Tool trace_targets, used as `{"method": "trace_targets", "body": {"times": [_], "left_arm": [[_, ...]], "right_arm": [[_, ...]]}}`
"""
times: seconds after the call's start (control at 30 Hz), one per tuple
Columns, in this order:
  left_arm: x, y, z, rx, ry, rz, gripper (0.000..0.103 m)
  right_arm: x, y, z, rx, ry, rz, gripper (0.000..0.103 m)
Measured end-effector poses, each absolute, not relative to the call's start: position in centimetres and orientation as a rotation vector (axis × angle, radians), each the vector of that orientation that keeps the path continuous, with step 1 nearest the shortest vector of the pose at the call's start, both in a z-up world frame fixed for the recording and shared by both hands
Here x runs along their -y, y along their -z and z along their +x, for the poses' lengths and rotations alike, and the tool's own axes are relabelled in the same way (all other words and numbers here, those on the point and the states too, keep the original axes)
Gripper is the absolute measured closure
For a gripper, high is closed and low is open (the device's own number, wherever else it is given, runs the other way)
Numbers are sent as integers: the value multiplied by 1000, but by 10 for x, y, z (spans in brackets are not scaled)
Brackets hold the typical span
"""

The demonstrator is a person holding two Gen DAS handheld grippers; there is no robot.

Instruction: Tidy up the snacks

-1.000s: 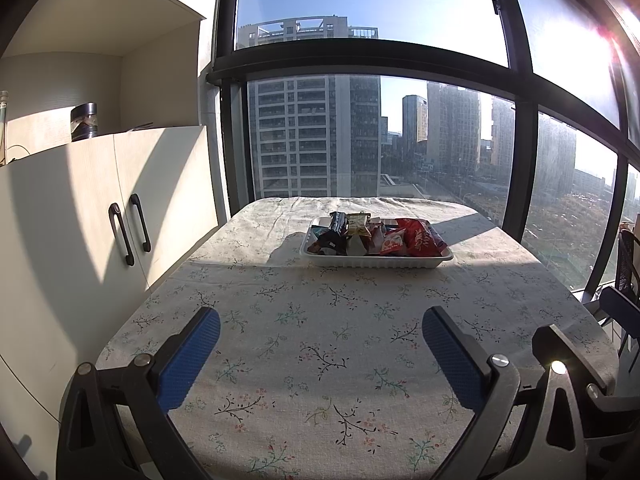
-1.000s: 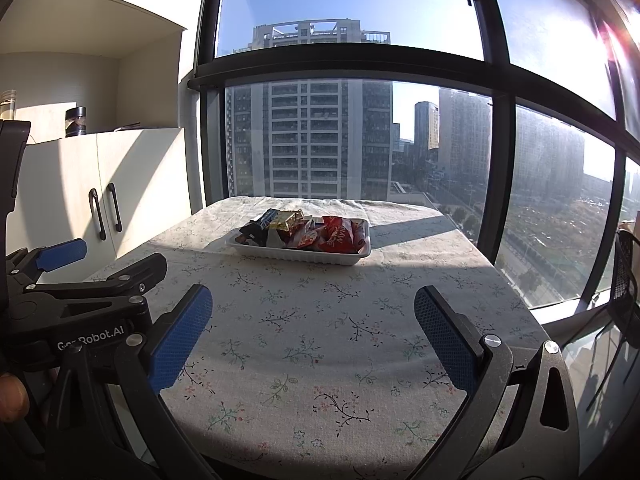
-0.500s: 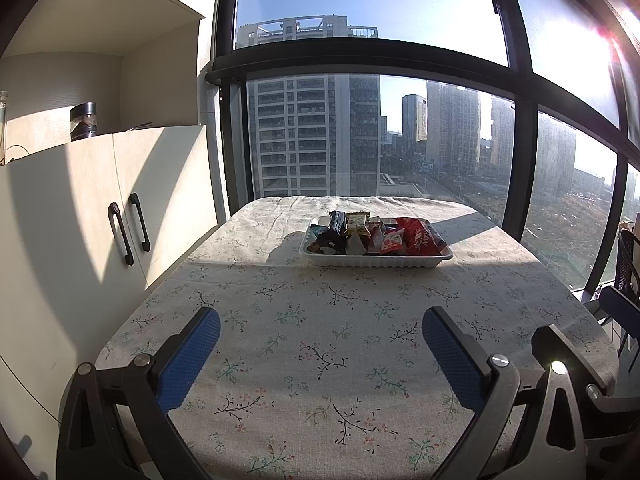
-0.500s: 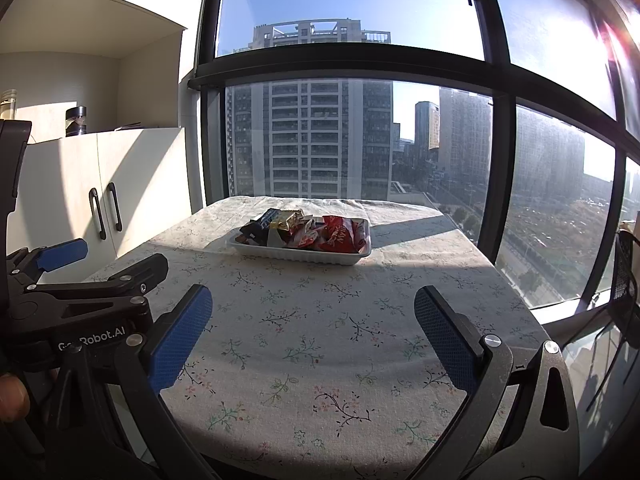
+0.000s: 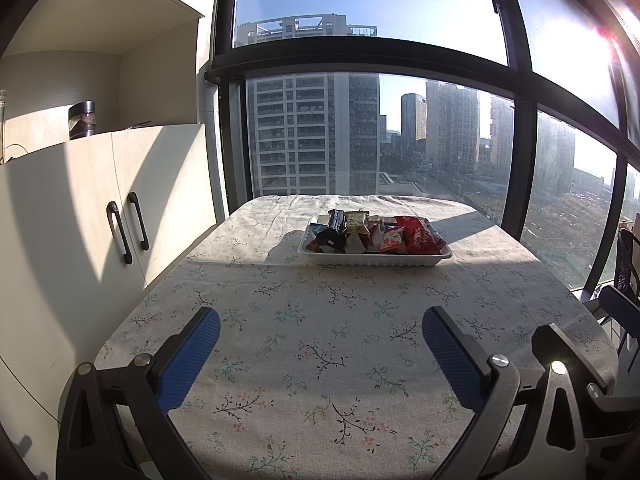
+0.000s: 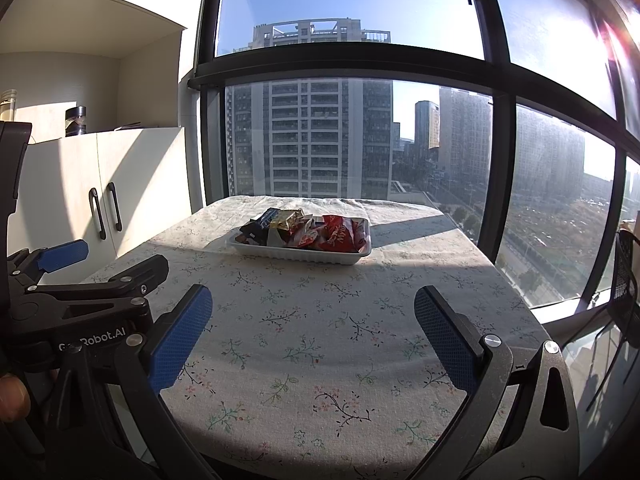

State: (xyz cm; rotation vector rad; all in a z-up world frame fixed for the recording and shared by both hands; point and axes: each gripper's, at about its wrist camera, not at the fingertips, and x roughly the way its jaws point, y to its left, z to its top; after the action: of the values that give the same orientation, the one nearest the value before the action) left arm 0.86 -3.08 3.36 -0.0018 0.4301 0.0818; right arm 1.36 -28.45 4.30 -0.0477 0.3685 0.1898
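A white tray [image 5: 376,259] sits at the far end of the flowered table, holding several snack packets: a red bag [image 5: 416,236], a dark packet [image 5: 334,224] and a yellow-green packet [image 5: 357,222]. The tray also shows in the right wrist view [image 6: 300,253] with the red bag [image 6: 340,236]. My left gripper [image 5: 320,322] is open and empty above the near part of the table, far from the tray. My right gripper [image 6: 313,300] is open and empty too, beside the left gripper, whose body [image 6: 80,304] shows at the left.
A white cabinet [image 5: 100,208] with two dark handles stands left of the table, with a jar [image 5: 82,120] on top. Large windows run behind and to the right. A dark chair [image 5: 624,312] stands past the table's right edge.
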Motion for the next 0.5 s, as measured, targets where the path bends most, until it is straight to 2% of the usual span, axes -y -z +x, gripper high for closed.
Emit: {"method": "trace_targets", "body": {"times": [0.5], "left_arm": [[29, -31, 7, -421, -78, -10, 0]], "right_arm": [[285, -43, 14, -371, -189, -47, 1]]}}
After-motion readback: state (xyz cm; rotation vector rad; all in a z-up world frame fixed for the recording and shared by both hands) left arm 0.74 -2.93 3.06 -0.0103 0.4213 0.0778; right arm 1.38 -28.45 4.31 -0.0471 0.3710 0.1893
